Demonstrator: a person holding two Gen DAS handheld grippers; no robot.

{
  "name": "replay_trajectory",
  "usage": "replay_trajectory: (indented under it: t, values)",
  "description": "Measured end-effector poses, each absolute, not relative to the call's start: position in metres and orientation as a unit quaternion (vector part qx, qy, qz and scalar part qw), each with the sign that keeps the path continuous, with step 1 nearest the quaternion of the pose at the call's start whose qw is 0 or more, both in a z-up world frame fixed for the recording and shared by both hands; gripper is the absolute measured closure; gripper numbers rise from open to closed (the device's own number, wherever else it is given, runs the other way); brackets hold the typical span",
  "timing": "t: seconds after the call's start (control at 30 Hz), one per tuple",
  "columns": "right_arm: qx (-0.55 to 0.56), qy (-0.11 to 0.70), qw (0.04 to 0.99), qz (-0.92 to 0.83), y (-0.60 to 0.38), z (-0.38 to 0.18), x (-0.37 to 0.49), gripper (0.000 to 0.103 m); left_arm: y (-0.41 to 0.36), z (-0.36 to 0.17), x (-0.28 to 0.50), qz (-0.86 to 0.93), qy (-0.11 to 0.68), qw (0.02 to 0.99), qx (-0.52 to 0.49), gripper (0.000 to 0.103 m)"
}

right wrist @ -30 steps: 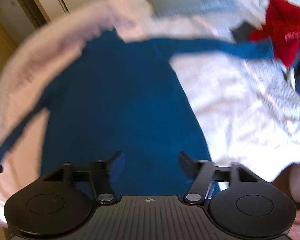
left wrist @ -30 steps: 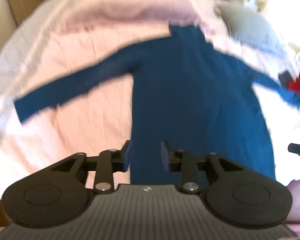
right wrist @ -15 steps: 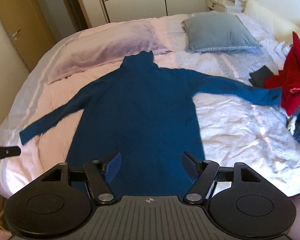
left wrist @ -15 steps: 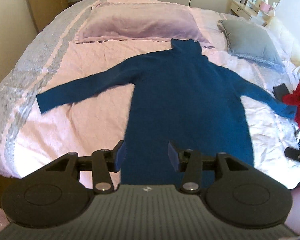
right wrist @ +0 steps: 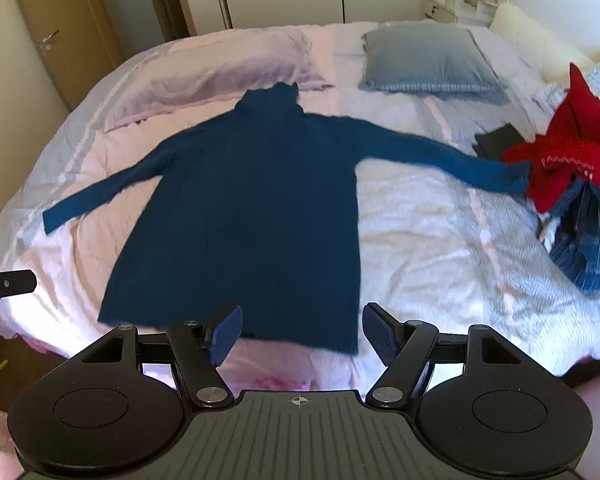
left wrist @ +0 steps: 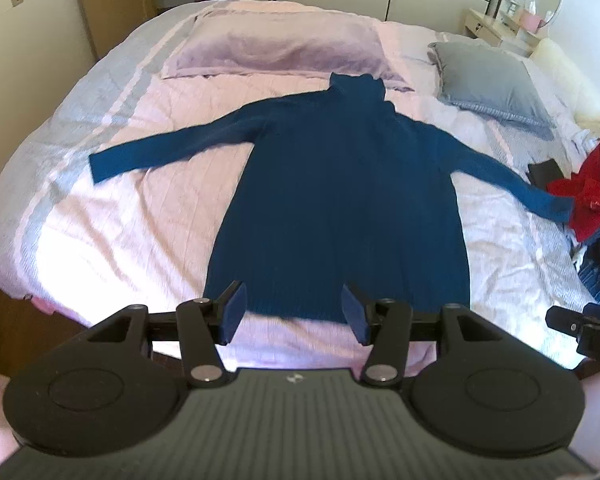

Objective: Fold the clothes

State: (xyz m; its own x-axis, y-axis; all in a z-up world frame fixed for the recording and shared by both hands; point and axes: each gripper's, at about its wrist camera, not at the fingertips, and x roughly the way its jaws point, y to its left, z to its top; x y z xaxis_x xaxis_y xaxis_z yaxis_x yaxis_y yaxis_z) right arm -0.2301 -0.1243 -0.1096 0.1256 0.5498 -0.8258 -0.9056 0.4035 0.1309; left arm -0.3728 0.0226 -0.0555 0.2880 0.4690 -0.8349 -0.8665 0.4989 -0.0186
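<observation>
Your right gripper (right wrist: 300, 334) with jaws apart and empty above the near hem of the dark blue sweater (right wrist: 256, 208), sweater flat on the pink bed (right wrist: 420, 248) with sleeves spread, red garment (right wrist: 560, 152) touching the right cuff, grey pillow (right wrist: 424, 64) far right, your left gripper's tip (right wrist: 6, 285) at the left edge.

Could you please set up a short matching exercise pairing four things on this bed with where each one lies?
Things:
1. dark blue turtleneck sweater
2. grey square pillow
3. crumpled red knit garment
4. long lilac pillow

Places:
A. heaped at the bed's right edge
B. spread flat mid-bed
C. behind the sweater's collar
D. right side of the bed's head

Pairs: 1-B, 2-D, 3-A, 4-C
</observation>
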Motion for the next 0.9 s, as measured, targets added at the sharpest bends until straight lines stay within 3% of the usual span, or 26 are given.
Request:
replay_trajectory:
  t: [0.9]
  values:
    - [-0.227, 0.444, 0.691, 0.523, -0.147, -0.121, -0.236, 0.033, -0.019, -0.059, -0.393, 0.481, 0.402, 0.737, -0.252, 0.048]
